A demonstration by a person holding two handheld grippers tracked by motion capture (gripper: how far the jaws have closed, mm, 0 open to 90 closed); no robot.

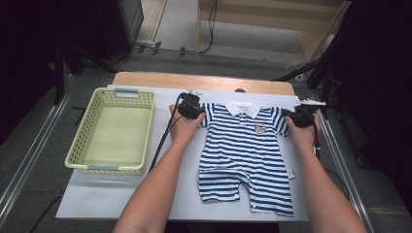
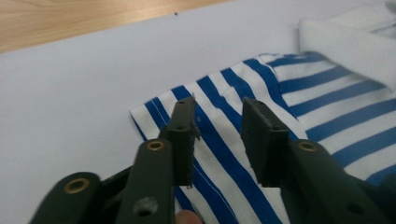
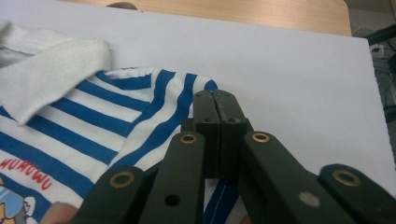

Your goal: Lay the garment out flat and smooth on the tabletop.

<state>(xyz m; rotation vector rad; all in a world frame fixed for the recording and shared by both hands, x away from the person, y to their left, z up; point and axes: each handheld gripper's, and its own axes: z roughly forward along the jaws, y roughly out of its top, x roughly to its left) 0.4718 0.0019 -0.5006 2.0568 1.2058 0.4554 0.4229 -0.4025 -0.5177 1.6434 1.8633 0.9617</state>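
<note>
A blue-and-white striped baby romper (image 1: 245, 155) with a white collar (image 1: 243, 108) lies flat on a white sheet (image 1: 97, 199). My left gripper (image 1: 194, 112) is at the garment's left sleeve (image 2: 219, 140). Its jaws stand apart over the striped cloth, with the pads clear of it (image 2: 219, 116). My right gripper (image 1: 296, 118) is at the other sleeve (image 3: 159, 93). Its jaws are pressed together at the sleeve's outer edge (image 3: 217, 100), and striped cloth runs in under them.
A pale green perforated basket (image 1: 82, 145) stands on the left of the sheet, with nothing inside. A strip of wooden tabletop (image 1: 204, 81) shows behind the sheet. Cables trail from both grippers, and a metal rail runs along each side of the table.
</note>
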